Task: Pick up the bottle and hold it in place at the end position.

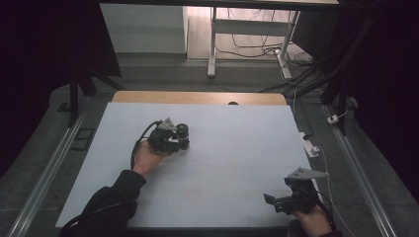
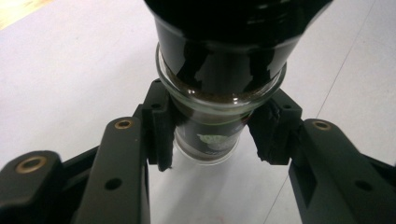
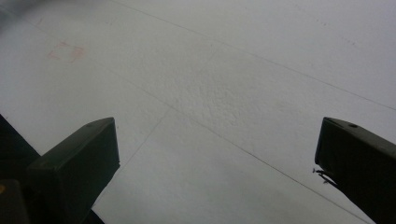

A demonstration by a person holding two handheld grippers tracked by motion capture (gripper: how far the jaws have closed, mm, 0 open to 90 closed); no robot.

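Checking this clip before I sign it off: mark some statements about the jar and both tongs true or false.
1. The left tongs are shut on the glass jar. True.
2. The jar holds something dark. True.
3. The right tongs grip the jar as well. False: they stand open over the bare white table, with nothing between them.
4. In the high view the jar lies by the table's right edge. False: it is left of the middle.
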